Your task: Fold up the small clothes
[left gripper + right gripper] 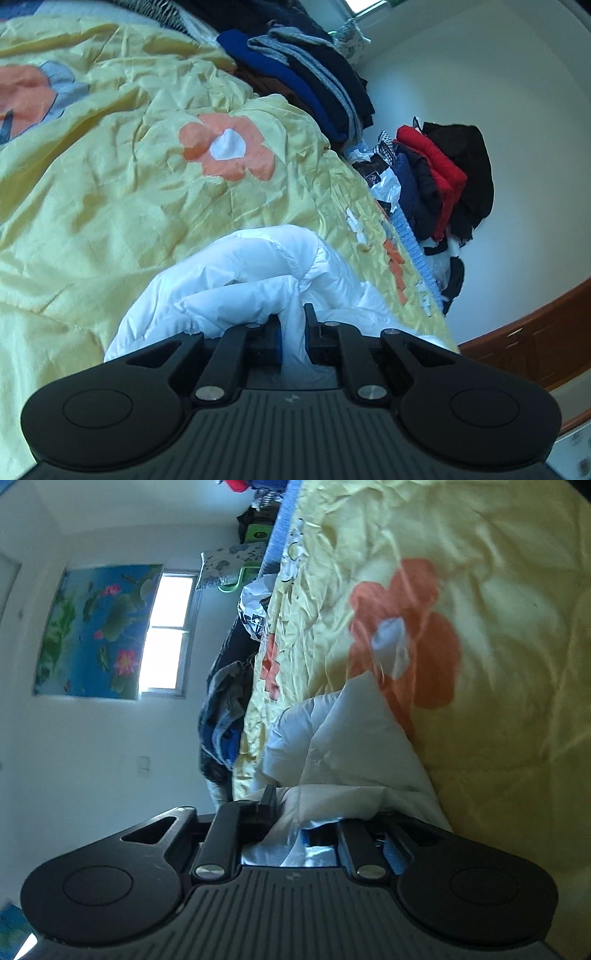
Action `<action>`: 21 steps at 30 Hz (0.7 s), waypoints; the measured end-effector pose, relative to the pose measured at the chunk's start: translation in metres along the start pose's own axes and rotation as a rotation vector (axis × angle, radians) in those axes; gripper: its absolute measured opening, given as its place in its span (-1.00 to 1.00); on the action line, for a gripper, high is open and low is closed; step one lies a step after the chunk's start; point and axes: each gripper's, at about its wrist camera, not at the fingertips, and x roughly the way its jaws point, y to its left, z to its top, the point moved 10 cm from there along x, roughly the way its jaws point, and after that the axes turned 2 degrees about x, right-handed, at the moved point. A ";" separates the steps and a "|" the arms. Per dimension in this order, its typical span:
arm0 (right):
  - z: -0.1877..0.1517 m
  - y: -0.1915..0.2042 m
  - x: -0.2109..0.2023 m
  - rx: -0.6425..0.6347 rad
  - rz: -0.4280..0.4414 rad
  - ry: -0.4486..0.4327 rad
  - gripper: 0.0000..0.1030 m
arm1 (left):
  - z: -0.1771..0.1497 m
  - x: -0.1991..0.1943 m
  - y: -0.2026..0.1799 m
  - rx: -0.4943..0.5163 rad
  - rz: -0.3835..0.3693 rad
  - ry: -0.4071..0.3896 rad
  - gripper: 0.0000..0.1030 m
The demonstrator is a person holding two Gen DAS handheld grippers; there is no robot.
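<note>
left jaws: nearly closed on a bunched fold of the white garment (258,280). The left gripper (292,325) has cloth squeezed right between its pads, so that's a real pinch.
right jaws: the right gripper (306,812) sits partly open, with white fabric lying between the pads. I can't tell if they're actually pressing on it.
garment: it's down on the yellow flowered bedspread (110,184), near the bed's edge, puffy and crumpled rather than flat.
doing it well: I'd say lay the held edge flat, smooth out the bulge, then let go with both sides together so the fold doesn't skew.
pose: both grippers point slightly down toward the bed. The right view is rolled hard sideways, with the window (168,635) on its left.
background: stacked dark clothes (314,74) sit well apart from the garment.
</note>
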 end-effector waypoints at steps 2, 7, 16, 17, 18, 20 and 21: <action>0.003 0.009 -0.011 0.037 0.046 -0.028 0.03 | 0.004 -0.013 -0.006 -0.025 -0.023 -0.014 -0.52; 0.004 0.050 -0.050 -0.118 0.091 -0.143 0.47 | 0.021 -0.081 -0.042 0.073 -0.075 -0.239 0.58; -0.047 0.116 -0.005 -0.732 -0.231 -0.093 0.47 | -0.028 -0.053 -0.125 0.737 0.326 -0.380 0.58; -0.055 0.117 0.013 -0.807 -0.281 -0.073 0.47 | -0.035 -0.036 -0.131 0.792 0.364 -0.370 0.58; -0.061 0.118 0.023 -0.877 -0.318 -0.053 0.45 | -0.042 -0.018 -0.136 0.836 0.388 -0.347 0.58; -0.069 0.105 0.051 -1.001 -0.429 -0.023 0.46 | -0.052 0.015 -0.141 0.905 0.419 -0.283 0.58; -0.068 0.096 0.063 -1.035 -0.487 -0.006 0.45 | -0.055 0.033 -0.140 0.941 0.458 -0.250 0.58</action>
